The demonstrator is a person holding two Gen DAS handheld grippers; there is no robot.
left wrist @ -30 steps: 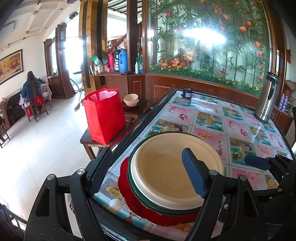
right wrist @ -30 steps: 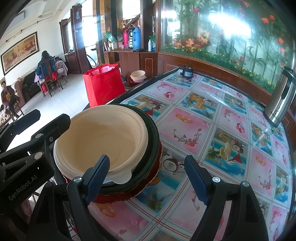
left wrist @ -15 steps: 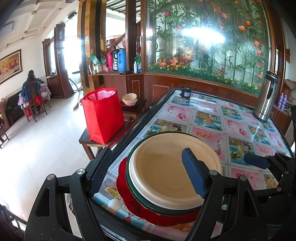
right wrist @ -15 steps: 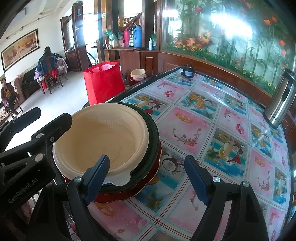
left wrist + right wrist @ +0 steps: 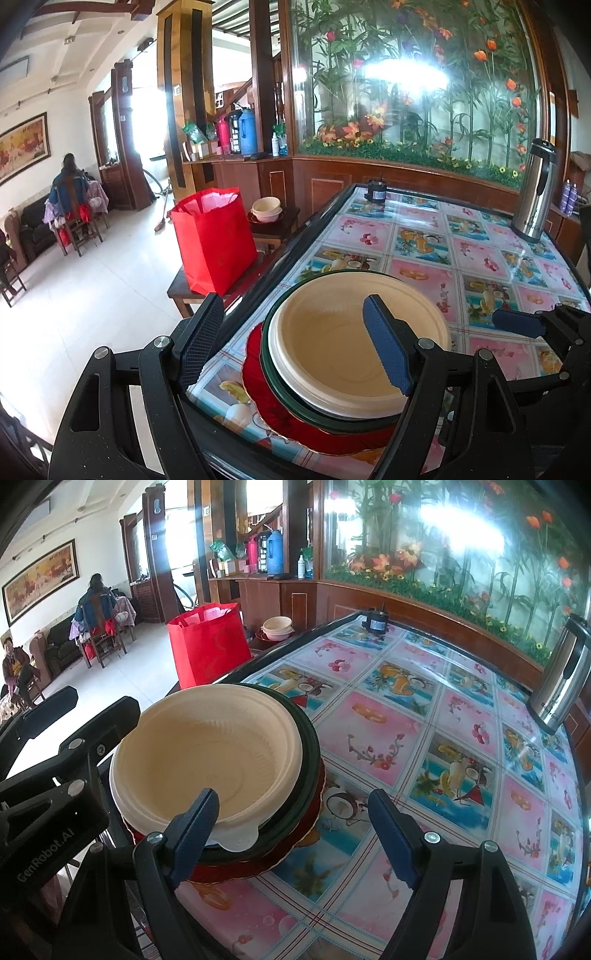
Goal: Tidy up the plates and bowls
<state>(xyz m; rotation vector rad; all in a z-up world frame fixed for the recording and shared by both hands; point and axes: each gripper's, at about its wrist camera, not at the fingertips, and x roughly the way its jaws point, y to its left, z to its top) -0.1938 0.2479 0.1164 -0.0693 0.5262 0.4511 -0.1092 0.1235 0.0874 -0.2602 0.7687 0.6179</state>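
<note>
We see a finished-looking stack at the lower centre of the left view: a cream bowl (image 5: 343, 354) in a green plate (image 5: 280, 387) on a red plate (image 5: 258, 369), at the surface (image 5: 424, 236) edge. Both tongs, left (image 5: 295, 347) and right (image 5: 295, 834), gape wide and empty. Two bowls (image 5: 266, 209) on a side table may remain.

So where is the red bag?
In both views the red bag stands on a low wooden table left of the dining table, near stacked bowls.

Cream bowl (image 5: 207, 753) tops stacked plates (image 5: 308, 775); right gripper (image 5: 295, 829) fingers apparently grip nothing.
</note>
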